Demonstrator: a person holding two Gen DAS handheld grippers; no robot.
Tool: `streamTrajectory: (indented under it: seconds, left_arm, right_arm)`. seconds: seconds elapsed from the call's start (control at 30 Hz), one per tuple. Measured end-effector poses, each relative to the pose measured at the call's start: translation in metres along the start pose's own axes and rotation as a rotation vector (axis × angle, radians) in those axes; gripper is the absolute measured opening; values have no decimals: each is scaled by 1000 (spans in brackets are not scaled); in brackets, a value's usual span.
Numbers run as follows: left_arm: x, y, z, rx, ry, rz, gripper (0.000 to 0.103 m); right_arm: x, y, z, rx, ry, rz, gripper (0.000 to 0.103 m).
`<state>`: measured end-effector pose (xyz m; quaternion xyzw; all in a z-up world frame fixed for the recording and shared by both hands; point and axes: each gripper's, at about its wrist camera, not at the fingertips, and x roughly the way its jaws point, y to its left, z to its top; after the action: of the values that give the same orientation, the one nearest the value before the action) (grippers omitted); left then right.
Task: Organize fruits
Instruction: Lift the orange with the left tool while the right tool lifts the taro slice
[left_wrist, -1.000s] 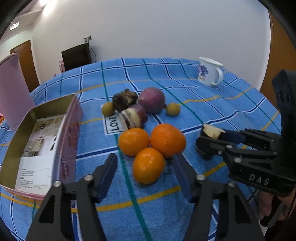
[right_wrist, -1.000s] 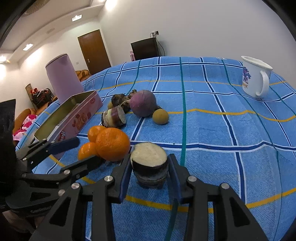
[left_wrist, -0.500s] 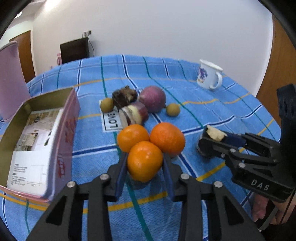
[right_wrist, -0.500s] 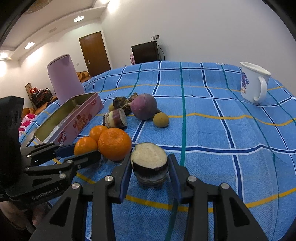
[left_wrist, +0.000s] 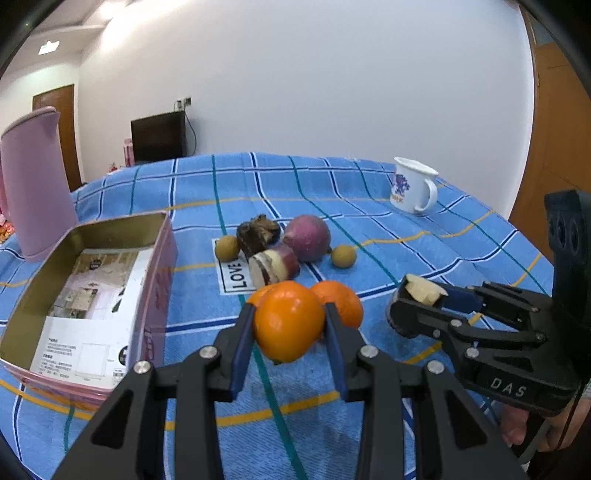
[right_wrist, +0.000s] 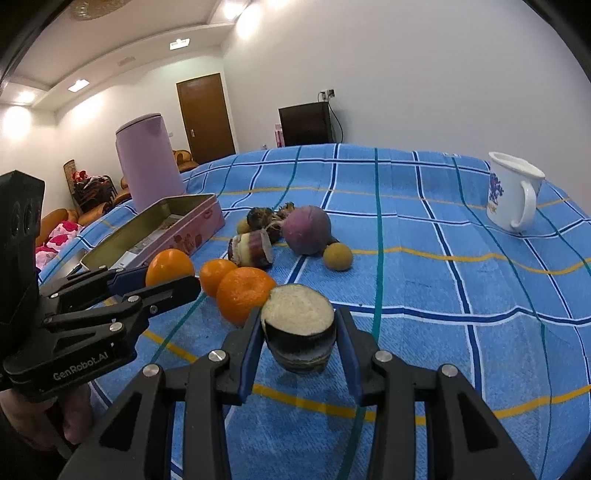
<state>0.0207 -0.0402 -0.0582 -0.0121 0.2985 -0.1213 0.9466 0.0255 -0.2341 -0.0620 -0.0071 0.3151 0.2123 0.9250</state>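
The left gripper (left_wrist: 289, 328) points forward and down over the table, its blue-padded fingers (left_wrist: 242, 341) pressed against both sides of an orange (left_wrist: 289, 325) — the fruit looks lifted just clear of the cloth. Beside it the right gripper (right_wrist: 300, 341) tilts down much the same way, clamped on a cut dark-skinned chunk (right_wrist: 299, 338). A hand (right_wrist: 75, 421) grips the left tool's handle from below — fingers of the other hand (left_wrist: 517, 430) show under the right one.

Cut taro chunk (right_wrist: 299, 338) between tool (right_wrist: 299, 343) pads
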Motion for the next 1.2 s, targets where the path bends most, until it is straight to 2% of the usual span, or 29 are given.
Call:
streamTrajectory:
  seconds: [0.7,1.2]
  left_arm:
    - [-15,5,-2,-29,-89,22,38]
    - [-28,0,-3,-5,-161,37,38]
  right_arm:
    - [-20,5,-4,-33,-108,5,40]
    - [-29,5,-5,-37,-165,6,40]
